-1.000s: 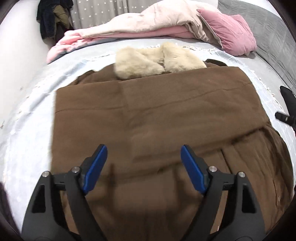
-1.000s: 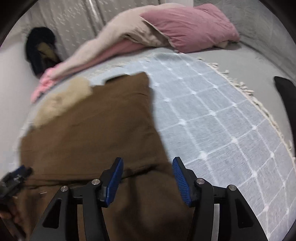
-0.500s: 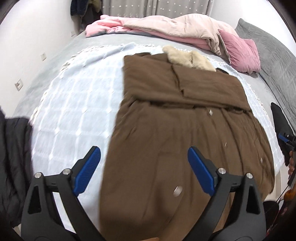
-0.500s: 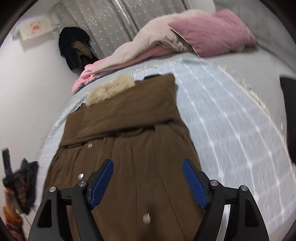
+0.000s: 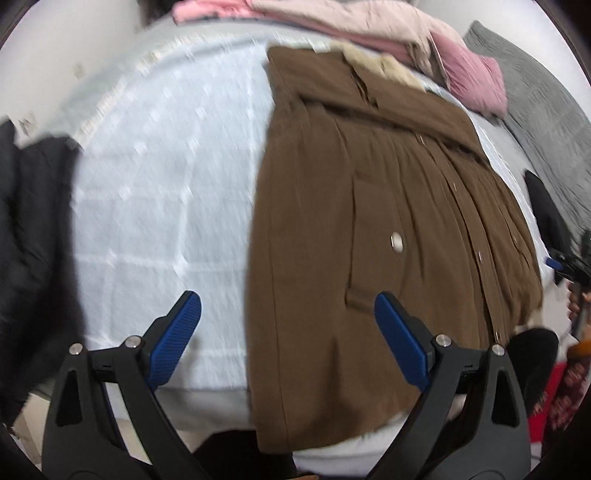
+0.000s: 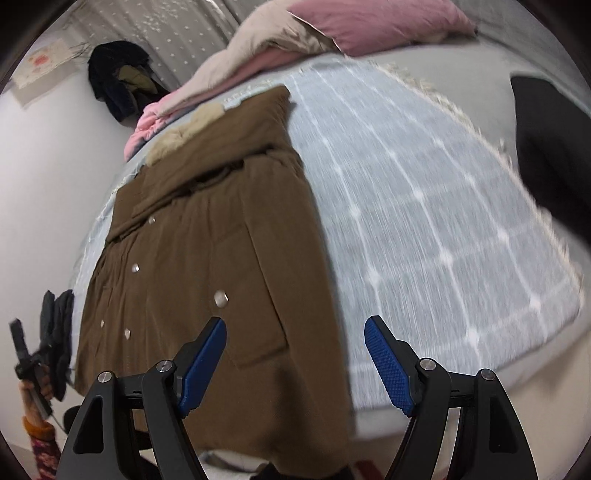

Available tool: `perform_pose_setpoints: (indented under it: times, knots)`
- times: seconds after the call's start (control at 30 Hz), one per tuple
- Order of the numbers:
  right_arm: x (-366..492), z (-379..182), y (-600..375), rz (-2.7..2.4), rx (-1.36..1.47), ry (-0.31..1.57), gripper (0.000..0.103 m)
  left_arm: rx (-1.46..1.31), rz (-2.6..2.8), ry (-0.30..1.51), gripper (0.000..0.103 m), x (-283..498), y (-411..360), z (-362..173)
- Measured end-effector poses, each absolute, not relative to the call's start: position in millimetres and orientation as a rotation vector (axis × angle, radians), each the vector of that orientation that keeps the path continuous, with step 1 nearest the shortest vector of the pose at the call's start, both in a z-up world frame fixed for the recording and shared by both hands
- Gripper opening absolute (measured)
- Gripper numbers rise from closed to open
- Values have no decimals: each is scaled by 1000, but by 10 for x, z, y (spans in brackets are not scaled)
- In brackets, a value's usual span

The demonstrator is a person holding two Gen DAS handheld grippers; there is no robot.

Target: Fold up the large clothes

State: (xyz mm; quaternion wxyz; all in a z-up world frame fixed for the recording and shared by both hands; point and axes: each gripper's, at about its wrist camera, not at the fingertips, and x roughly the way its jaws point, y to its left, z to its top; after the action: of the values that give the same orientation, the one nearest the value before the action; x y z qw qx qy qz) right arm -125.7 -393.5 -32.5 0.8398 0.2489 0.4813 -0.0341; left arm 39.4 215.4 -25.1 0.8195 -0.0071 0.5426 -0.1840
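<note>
Soft, even indoor light, and we see few shadows; motion blur streaks the pale blanket (image 6: pixel 424 206) in both wrist views, while fisheye distortion bends edges into dark vignetted corners.

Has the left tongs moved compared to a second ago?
Yes. The left tongs have pulled back toward the foot of the bed: the coat's fur collar, close ahead a second ago, is now far off, and the coat's hem shows.

- bed (image 6: pixel 461 373) fills room, pale blue checked blanket (image 6: pixel 424 206) with fringe on top
- pink pillow (image 6: pixel 376 22), pink/beige duvet (image 5: pixel 354 22) bunched at head
- white wall (image 6: pixel 48 155), grey dotted curtain (image 6: pixel 177 26)
- dark clothes (image 6: pixel 118 81) hanging by curtain
</note>
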Motion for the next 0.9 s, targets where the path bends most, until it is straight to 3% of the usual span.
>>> perform_pose_setpoints:
  times: [0.3,0.63,0.73,0.77,0.83,0.9]
  knots:
    - [-1377,-889,-4133,17,771,1061,78,-212,-555,1312,95,398,2205,-768]
    - [-1444,-1025,-4001,223,886,1045,78,-307,-723,1328,95,276,2091,-788]
    - [-1416,-990,-3832,224,804,1048,76,-313,-731,1338,95,272,2047,-799]
    - [-1415,-973,-3814,215,786,1054,72,-305,-725,1335,92,265,2032,-784]
    - [-1414,-959,-3773,195,763,1088,38,-292,-714,1330,84,245,2000,-767]
    - [-1420,-937,-3740,187,741,1097,29,-287,-708,1323,72,229,1997,-750]
